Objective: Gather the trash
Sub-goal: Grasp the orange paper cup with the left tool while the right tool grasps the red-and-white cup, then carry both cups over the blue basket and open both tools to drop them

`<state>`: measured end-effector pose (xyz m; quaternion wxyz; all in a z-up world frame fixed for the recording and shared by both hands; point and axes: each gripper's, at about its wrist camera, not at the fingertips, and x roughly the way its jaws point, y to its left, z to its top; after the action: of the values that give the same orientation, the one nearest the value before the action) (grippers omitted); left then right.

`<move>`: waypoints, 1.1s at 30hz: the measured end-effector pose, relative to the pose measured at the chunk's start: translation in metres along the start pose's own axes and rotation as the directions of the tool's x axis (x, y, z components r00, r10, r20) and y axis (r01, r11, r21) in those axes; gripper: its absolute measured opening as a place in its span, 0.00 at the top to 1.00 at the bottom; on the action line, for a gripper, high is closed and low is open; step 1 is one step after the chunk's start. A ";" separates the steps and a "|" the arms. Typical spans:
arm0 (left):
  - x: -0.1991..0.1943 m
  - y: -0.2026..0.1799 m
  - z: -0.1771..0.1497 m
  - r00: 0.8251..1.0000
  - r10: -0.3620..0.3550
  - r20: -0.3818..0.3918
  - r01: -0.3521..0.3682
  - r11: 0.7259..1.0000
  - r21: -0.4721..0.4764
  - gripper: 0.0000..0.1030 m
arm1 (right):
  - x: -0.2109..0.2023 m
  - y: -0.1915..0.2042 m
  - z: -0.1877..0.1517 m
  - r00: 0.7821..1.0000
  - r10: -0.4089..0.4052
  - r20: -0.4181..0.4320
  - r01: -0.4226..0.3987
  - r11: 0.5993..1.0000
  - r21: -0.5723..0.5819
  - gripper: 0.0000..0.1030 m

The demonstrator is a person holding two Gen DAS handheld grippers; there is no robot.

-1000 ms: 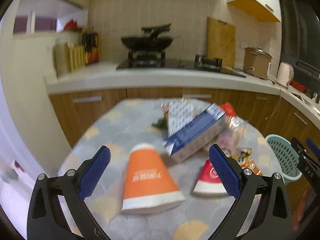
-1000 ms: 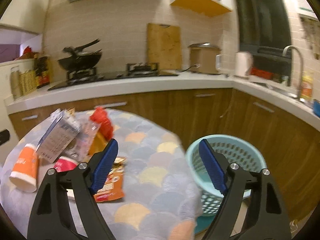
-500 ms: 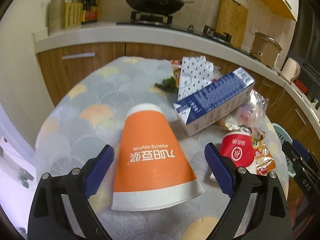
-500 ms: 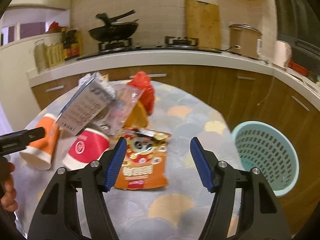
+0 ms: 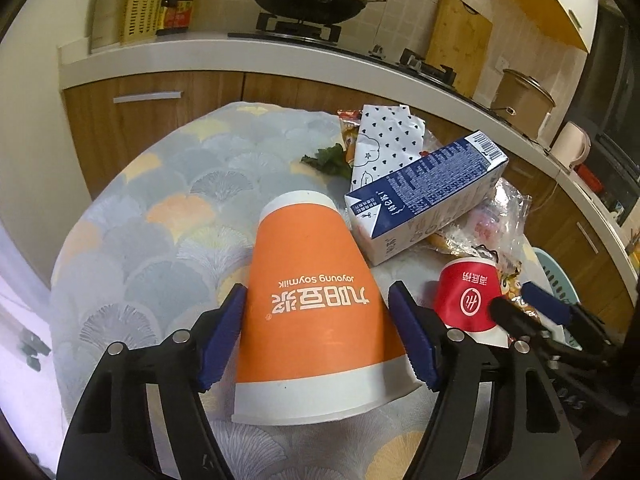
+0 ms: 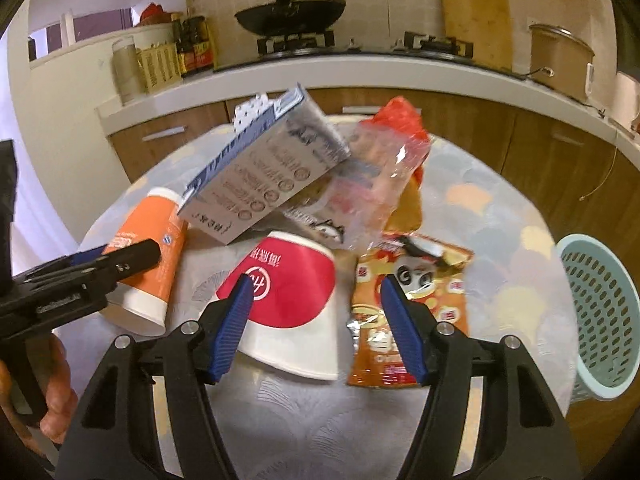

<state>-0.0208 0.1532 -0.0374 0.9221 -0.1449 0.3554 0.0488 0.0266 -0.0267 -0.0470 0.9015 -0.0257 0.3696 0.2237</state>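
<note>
left view, progress: we'd say we're barely started. The orange cup (image 5: 312, 312) lies on its side on the tabletop (image 5: 160, 232), and the left gripper (image 5: 316, 340) is closing on it, one finger on each side. The pads look just at the cup wall, but we can't see them pressing yet, so nothing is lifted.

left view, still to do: the carton (image 5: 428, 196), red cup (image 5: 468, 300), dotted paper (image 5: 384, 140), a clear plastic bag (image 5: 500, 220) and some green leaves (image 5: 328, 160) all sit in a pile on the tabletop. The basket (image 5: 556, 276) only peeks in at the right edge.

left view, writing: the orange cup reads "Joyoung soymilk" upside down, over bigger Chinese characters. The carton has a barcode and small print we can't make out.

right view, progress: the right gripper (image 6: 316, 320) has its fingers apart and holds nothing. It hangs over the red cup (image 6: 288, 292) and the snack bag (image 6: 412, 300), with the cup nearer the left finger. Our guess is the red cup goes next.

right view, basket: the teal basket (image 6: 600, 312) stands off the tabletop's right edge. What we can see of the inside looks empty, so nothing seems collected yet.

right view, writing: the red cup has a white round logo and Chinese characters, too blurred to read. The snack bag shows a panda face. The print on the carton (image 6: 264, 168) is smeared.
</note>
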 end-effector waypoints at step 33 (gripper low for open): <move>-0.059 -0.078 0.010 0.977 -0.158 0.145 0.137 0.980 0.145 0.33 | -0.084 -0.045 0.013 0.974 -0.090 0.206 0.081 0.995 0.053 0.68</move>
<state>-0.0434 0.0827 0.0278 0.9558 -0.1042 0.2731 -0.0325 0.0011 -0.0973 0.0139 0.9444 0.0021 0.2765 0.1779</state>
